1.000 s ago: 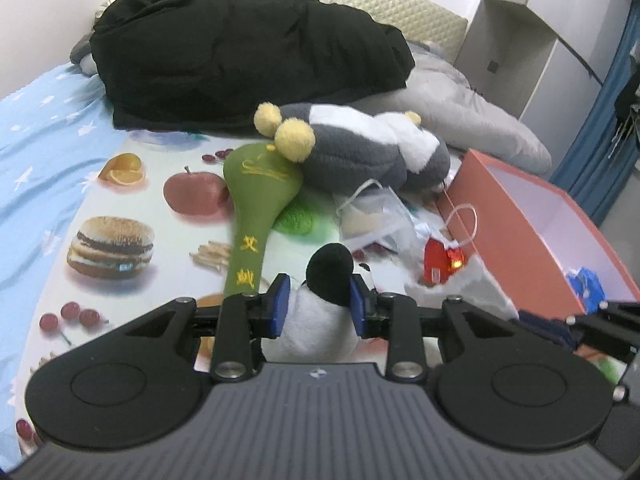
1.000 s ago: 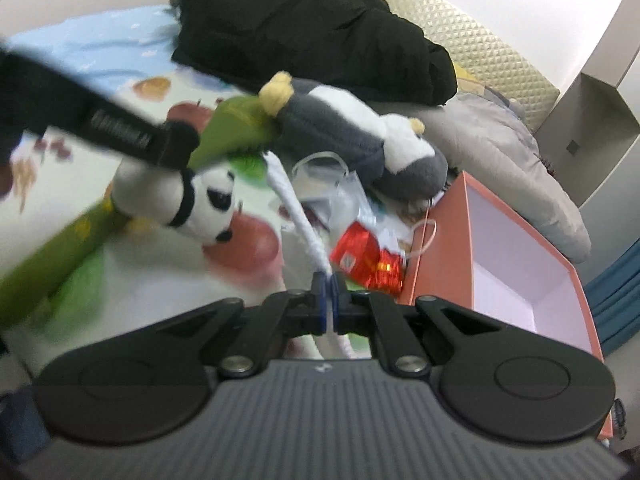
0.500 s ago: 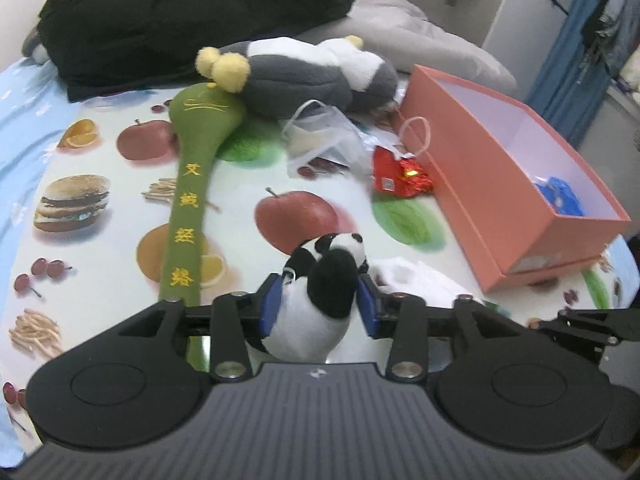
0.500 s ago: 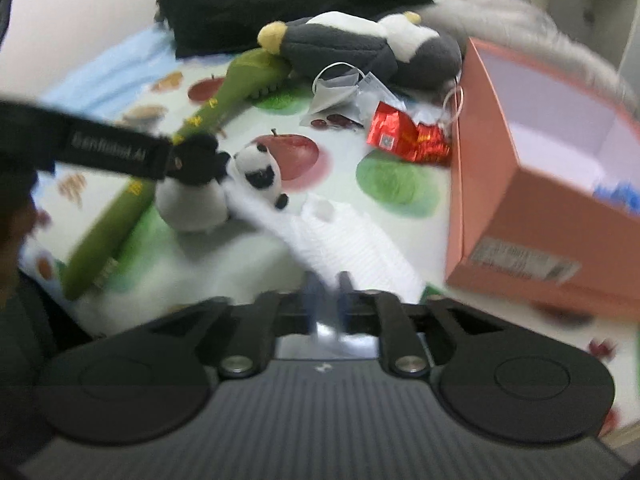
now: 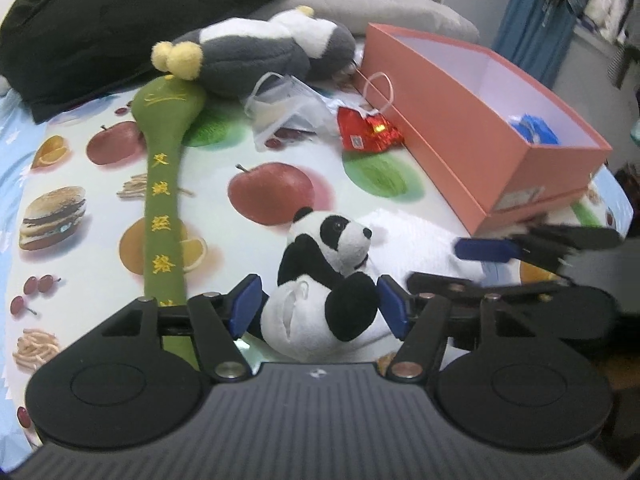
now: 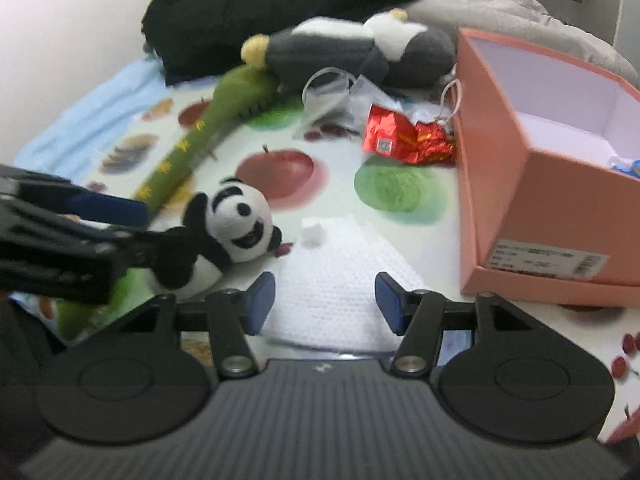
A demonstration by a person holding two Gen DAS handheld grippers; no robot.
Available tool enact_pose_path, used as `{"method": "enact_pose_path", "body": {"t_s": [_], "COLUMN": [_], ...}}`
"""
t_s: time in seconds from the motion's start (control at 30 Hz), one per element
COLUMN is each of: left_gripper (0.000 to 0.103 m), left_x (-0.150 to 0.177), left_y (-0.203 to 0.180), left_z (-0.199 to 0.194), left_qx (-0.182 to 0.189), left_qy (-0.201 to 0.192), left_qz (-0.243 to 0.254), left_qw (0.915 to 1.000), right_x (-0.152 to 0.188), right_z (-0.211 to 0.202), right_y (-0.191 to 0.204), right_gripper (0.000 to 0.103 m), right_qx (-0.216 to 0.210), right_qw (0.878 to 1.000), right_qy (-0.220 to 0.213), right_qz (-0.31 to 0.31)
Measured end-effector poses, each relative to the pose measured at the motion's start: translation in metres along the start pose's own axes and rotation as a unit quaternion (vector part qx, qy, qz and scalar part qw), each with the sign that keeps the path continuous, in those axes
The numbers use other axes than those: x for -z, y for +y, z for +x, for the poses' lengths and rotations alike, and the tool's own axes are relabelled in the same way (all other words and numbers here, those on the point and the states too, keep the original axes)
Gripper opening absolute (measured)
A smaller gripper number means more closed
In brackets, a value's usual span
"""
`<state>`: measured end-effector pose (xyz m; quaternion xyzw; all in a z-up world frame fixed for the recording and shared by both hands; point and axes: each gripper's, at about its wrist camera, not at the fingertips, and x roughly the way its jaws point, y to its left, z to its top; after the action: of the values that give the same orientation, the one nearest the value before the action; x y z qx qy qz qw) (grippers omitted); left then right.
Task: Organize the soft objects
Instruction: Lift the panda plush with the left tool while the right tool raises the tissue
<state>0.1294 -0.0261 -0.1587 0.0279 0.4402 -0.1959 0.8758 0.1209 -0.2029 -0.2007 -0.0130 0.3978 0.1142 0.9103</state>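
The small panda toy (image 5: 324,280) lies on the fruit-printed cloth (image 5: 80,160) near its front edge, between the blue pads of the left gripper (image 5: 320,306), whose jaws are opening and no longer press it; the right gripper (image 6: 325,300) is also opening, with only the white knitted cloth (image 6: 340,280) between its pads. The right wrist view shows the panda's face (image 6: 240,220); the left wrist view shows the blue item (image 5: 534,130) inside the orange box (image 5: 460,128).
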Motion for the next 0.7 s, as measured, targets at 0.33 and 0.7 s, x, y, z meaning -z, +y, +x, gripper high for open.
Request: {"method": "enact_pose_path", "body": {"t_s": [0.33, 0.7], "left_gripper": [0.069, 0.069], "left_x": [0.008, 0.005], "left_y": [-0.009, -0.014], "left_z": [0.011, 0.019], "left_qx": [0.005, -0.017], "left_qy": [0.024, 0.027], "left_qz": [0.039, 0.054], "left_qw": [0.9989, 0.9981], "right_x": [0.012, 0.013], "right_z": [0.015, 0.005], "right_y": [0.003, 0.002], "right_gripper": [0.052, 0.013], "right_qx": [0.011, 0.005], "right_qw": [1.0, 1.0], "right_qy": [0.013, 0.017], "right_qz": [-0.022, -0.005]}}
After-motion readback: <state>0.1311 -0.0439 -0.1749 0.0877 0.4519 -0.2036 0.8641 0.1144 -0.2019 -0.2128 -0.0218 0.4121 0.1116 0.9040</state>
